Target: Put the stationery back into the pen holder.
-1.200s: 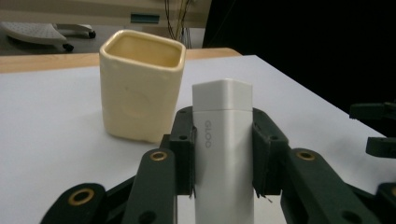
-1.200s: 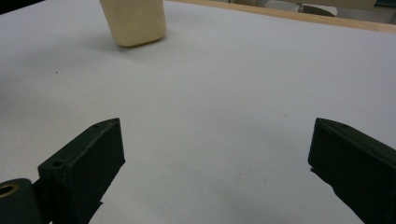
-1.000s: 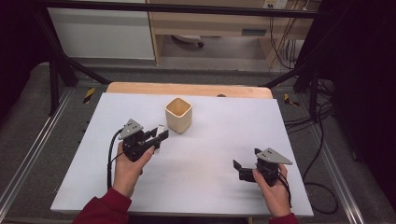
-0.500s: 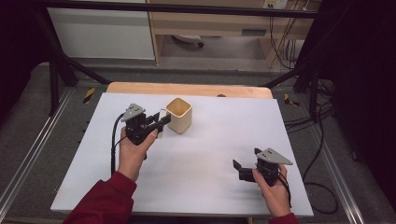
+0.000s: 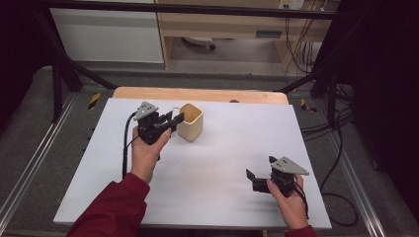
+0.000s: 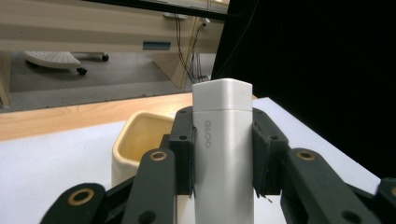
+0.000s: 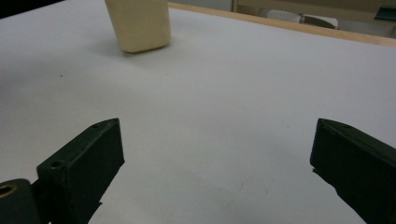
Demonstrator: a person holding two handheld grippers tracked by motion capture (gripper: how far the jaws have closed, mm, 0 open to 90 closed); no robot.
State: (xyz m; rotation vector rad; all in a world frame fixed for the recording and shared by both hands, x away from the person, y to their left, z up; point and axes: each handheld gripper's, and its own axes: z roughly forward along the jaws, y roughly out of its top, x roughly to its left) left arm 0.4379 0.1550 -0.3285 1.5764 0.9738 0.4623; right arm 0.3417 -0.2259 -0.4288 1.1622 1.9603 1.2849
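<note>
— The fingers (image 6: 261, 149) of the left gripper (image 6: 223, 154) are clamped on both sides of a white stick (image 6: 223, 140), is that right?

— Yes. The stick stands between the two black pads, its rounded top rising above them, with grey letters down its near face. In the high view it shows as a small white bit (image 5: 175, 109) at the tip of the left gripper (image 5: 174, 117), too small there to tell more.

— And where is the cup?

— The cream cup (image 5: 190, 121) sits upright on the white desk (image 5: 222, 163), toward the far side and left of the middle. The left gripper's tip is just beside the cup's left rim; whether it touches I cannot tell. In the left gripper view the cup (image 6: 140, 140) is right behind the fingers, its open mouth facing up.

— The other hand?

— The right gripper (image 5: 254, 173) is low near the front right of the desk, well apart from the cup, held in a hand (image 5: 289, 200). Its fingers (image 7: 88, 163) are spread wide with nothing between them, just bare desk. The cup's base (image 7: 137, 25) is far off at the top of the right gripper view.
</note>
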